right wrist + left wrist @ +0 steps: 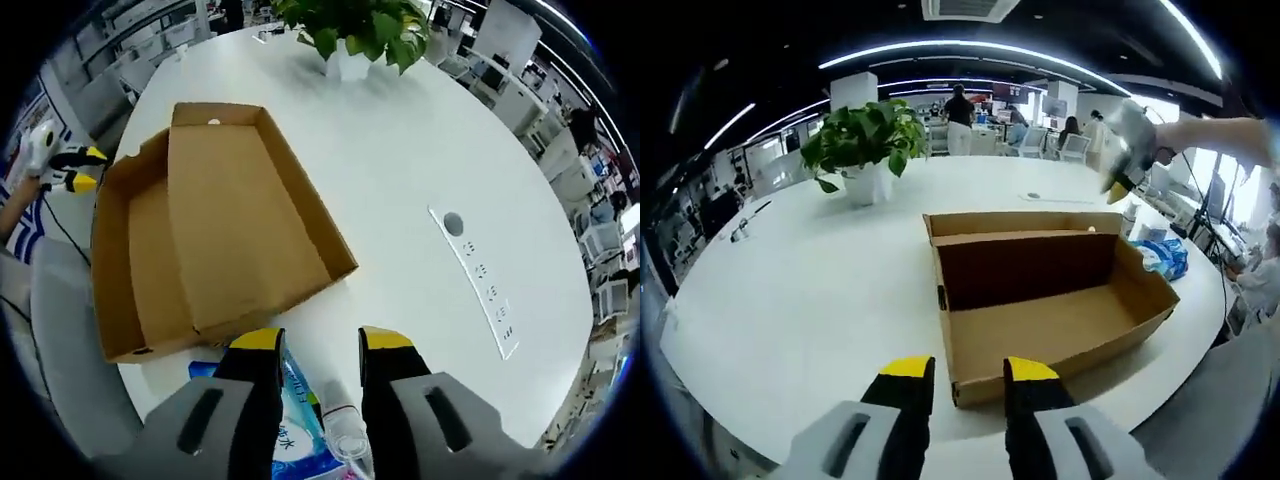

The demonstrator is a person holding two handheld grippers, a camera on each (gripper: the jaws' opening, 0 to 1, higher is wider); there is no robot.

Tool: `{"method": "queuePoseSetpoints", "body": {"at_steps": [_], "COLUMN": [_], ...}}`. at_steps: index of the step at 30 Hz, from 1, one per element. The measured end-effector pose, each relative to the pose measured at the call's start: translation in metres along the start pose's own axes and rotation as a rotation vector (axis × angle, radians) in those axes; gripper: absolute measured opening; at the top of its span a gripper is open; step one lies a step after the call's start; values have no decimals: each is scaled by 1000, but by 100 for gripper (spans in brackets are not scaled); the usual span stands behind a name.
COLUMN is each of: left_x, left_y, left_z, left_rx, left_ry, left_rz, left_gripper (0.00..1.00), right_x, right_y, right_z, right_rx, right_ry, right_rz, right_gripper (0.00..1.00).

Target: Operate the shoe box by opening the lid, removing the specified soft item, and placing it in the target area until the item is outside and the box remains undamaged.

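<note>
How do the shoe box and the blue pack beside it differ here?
The shoe box is brown cardboard, rigid and lying open; the blue pack is a soft, printed plastic packet. The box is far larger, and the pack lies outside it, under the right gripper. Both rest on the white table.

1. Setting: open-plan office, large shared floor.
2. Long curved ceiling light strips and a ceiling air-conditioning vent overhead.
3. Big white round meeting table with a built-in socket panel set flush in its top.
4. Potted green plant in a white pot as table decoration.
5. Background: rows of desks and white office chairs, people seated and one person standing among them.
6. White structural columns between the work areas.
</note>
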State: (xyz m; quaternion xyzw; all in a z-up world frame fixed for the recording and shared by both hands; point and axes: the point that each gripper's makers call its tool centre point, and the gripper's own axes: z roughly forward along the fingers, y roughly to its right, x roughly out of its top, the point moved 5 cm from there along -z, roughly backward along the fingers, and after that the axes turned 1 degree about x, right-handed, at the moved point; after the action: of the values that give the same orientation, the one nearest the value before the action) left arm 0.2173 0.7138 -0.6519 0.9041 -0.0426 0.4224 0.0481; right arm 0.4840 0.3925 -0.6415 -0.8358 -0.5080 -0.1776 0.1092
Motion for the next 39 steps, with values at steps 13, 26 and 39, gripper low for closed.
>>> {"method": "queuePoseSetpoints", "body": {"at_steps": [13, 26, 39], "left_x": [-3, -7, -7], "left_y": [-12, -10, -11], "left_z": [23, 25, 26], "left_rx": [39, 35, 37], "left_ry": [-78, -80, -66], "left_rz": [-111, -118, -134], "left_gripper": [15, 4, 4], "right_x": [7, 2, 5], "right_y": [12, 4, -1], "right_z": [27, 56, 61], "right_rx": [-32, -27, -53], "right_ry": [70, 66, 55], "right_rz": [258, 390, 432], "right_gripper": [25, 18, 7]}}
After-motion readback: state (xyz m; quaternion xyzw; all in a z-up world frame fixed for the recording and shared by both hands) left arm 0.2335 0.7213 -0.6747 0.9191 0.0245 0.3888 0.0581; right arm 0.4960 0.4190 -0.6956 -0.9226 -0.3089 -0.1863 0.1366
